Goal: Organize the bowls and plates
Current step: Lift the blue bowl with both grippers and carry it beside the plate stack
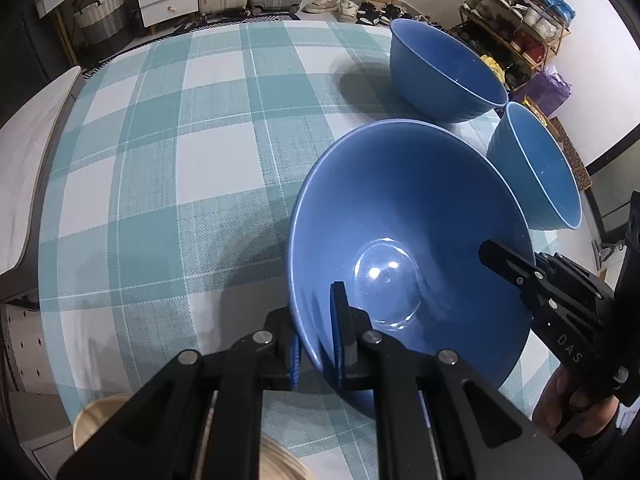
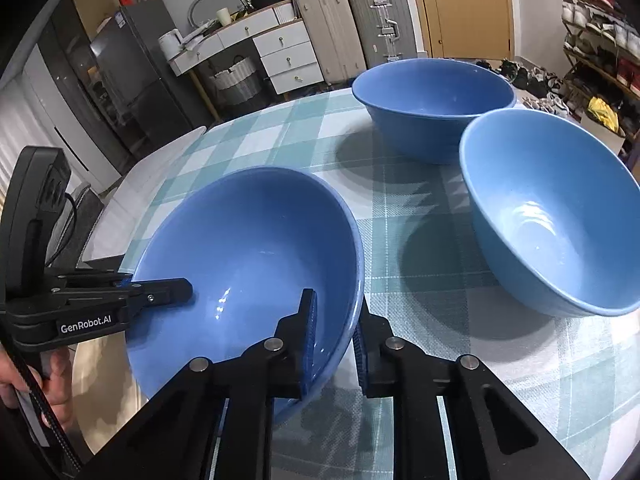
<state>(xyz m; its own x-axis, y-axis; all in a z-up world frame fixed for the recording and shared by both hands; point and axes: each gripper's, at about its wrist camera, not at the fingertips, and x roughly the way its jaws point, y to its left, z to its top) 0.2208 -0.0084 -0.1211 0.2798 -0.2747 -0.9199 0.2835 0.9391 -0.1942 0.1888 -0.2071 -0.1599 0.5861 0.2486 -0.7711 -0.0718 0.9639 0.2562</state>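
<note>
Left gripper: the left gripper (image 1: 316,344) is clamped on the near rim of the near bowl (image 1: 400,208), one finger inside, one outside.
Right gripper: the right gripper (image 2: 336,340) pinches the same bowl's rim on the other side, so both hands hold one bowl.
Near bowl: it looks tipped a bit; I cannot tell if it is off the cloth.
Step now: I think the bowl is being picked up to be stacked with the others.
Next move: lift it level with both grips tight, then set it softly into another bowl.
Middle bowl: the second bowl (image 2: 552,216) sits just beside, on the right.
Far bowl: the third bowl (image 2: 432,100) sits behind, near the table's far edge.
Table: the checked tablecloth (image 1: 180,160) is teal and white.
Room: suitcases (image 2: 356,28), white drawers (image 2: 284,52) and a shoe rack (image 1: 520,20) stand farther back.
</note>
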